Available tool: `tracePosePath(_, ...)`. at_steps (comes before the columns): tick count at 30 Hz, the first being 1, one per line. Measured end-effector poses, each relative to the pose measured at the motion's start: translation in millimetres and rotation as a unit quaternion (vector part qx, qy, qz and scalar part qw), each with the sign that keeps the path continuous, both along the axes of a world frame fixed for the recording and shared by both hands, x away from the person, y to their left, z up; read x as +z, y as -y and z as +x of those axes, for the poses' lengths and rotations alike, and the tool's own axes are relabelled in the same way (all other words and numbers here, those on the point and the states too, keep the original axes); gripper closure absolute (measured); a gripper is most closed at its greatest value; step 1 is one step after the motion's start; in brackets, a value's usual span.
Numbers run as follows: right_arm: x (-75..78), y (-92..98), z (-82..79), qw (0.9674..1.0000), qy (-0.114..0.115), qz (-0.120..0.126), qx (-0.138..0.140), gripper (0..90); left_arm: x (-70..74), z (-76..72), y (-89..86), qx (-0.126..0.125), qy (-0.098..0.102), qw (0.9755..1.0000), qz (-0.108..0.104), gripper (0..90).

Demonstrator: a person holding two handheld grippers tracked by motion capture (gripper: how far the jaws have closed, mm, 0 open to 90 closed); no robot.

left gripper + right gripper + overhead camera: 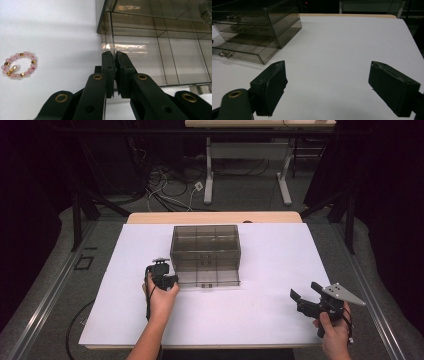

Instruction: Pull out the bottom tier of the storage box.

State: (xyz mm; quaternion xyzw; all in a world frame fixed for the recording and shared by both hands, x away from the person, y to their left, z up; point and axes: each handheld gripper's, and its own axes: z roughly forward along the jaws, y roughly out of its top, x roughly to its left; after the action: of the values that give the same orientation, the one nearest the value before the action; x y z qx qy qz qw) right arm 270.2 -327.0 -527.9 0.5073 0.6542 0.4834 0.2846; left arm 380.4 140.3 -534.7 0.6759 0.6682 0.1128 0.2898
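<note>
The left claw [115, 56] is closed, its jaws pinched onto the thin left side wall of the bottom drawer [160, 57], which stands pulled out from the smoky clear drawer box [205, 251] near the middle of the white bench [270, 320]. The right claw [327, 87] hangs wide open and empty over bare bench at the near right, well apart from the box. The box lies with its long axis across the bench, its drawer fronts and small knobs facing the person, and the drawer slides along the line toward the person. The main risk, as I judge it, lies in the one-sided grip: pushing or pulling by one wall could skew the drawer in its track and jam it, or drag the whole light box across the smooth bench, since nothing steadies it. The slick plastic edge could also slip from the pads. A pink beaded bracelet [18, 64] lies on the bench just left of the box, where a sliding box could shove it.
</note>
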Motion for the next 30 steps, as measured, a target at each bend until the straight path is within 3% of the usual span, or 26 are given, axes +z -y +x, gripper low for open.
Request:
tracePosePath(14,0.0,0.4,0.0,1.0,0.0,-0.001,0.0,14.3,-2.2,-0.7,-2.7,0.0,0.002,0.9999,-0.01,85.0)
tracePosePath(30,0.0,0.2,0.1,1.0,0.002,0.0,0.001,14.3,5.6,-5.5,-7.4,-0.016,0.007,0.9994,-0.029,75.0)
